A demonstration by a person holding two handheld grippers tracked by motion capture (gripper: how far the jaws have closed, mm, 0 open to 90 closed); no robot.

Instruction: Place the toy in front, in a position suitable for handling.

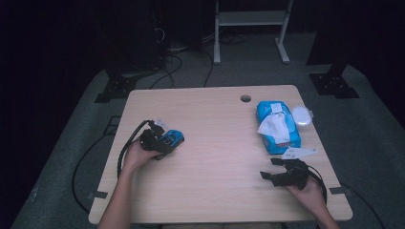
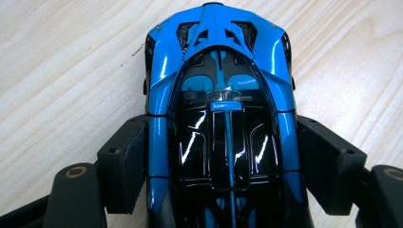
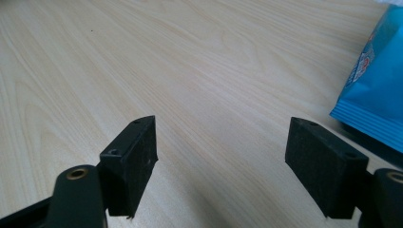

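- Blue toy car point(image 2: 218, 109) sits between my left jaws, both pads at its flanks; whether they press, I cannot tell.
- Car rests on the counter point(image 1: 215, 157), well left of the blue wipes pack point(image 1: 277, 126).
- Left gripper point(image 1: 160, 139) is at the car's near end.
- Right gripper point(image 1: 277, 169), just below the pack, has its jaws spread wide over bare wood.

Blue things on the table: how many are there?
2. A blue toy car sits at the table's left, between the left gripper jaws. A blue wipes pack lies at the right, beyond the right gripper.
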